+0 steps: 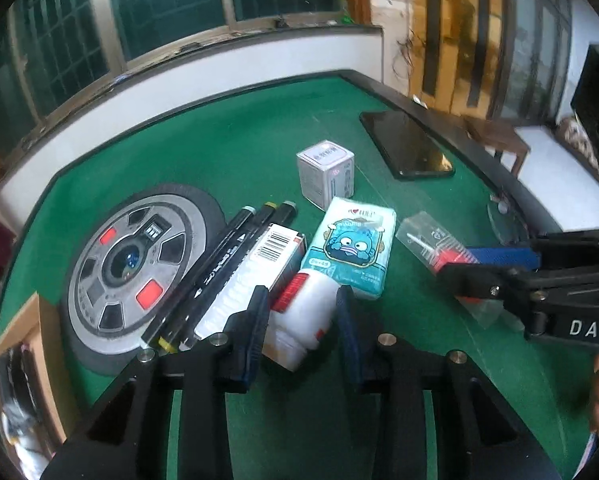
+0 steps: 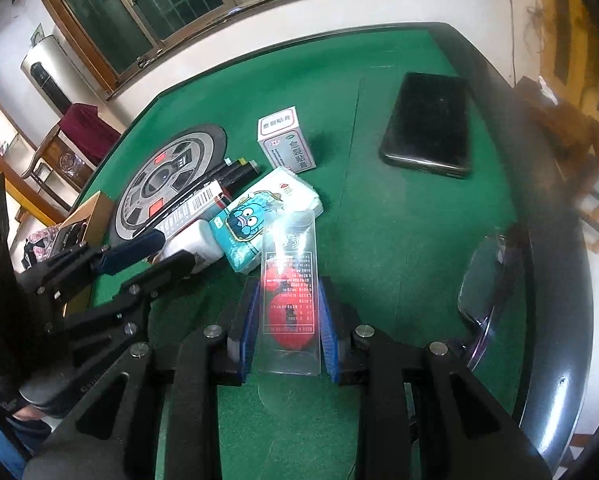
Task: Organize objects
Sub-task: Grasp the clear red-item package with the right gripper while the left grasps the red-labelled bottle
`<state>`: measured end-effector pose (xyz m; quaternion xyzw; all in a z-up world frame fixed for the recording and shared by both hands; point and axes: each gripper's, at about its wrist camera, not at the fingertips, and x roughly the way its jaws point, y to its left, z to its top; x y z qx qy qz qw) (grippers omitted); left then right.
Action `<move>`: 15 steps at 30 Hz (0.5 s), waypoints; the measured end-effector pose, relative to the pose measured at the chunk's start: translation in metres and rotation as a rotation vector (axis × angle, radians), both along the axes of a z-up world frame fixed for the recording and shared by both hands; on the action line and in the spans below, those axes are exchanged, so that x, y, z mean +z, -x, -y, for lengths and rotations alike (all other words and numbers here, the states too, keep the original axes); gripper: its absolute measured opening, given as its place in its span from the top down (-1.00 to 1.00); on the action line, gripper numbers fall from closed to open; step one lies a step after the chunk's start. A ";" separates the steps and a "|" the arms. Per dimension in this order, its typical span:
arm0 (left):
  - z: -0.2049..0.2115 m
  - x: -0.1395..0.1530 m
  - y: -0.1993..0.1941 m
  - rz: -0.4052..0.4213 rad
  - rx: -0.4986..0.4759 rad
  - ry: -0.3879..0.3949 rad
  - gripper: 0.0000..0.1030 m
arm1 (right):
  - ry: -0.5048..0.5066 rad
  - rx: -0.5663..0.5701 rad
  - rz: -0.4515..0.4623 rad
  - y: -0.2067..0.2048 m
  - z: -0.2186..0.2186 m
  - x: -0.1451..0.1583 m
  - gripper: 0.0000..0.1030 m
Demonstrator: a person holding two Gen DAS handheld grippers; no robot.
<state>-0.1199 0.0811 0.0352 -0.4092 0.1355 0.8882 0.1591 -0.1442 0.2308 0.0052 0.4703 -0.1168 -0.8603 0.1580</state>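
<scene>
White bottle (image 1: 305,312) gripped by left tool (image 1: 303,312) beside tissue pack (image 1: 349,248).

Matt green felt (image 1: 227,136) is covering the table. A glossy black phone (image 2: 427,124) is reflecting light. The clear plastic case (image 2: 289,312) is shining, the tissue pack's (image 1: 349,248) film is glinting, and the white plastic bottle (image 1: 303,312) is looking smooth.

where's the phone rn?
The black phone lies flat on the green table at its far right, by the dark rim, right of the small white box; apart from both claws.
</scene>
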 end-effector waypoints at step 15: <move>-0.008 -0.026 -0.009 0.035 0.016 -0.040 0.44 | -0.003 -0.009 0.010 0.000 -0.004 -0.002 0.52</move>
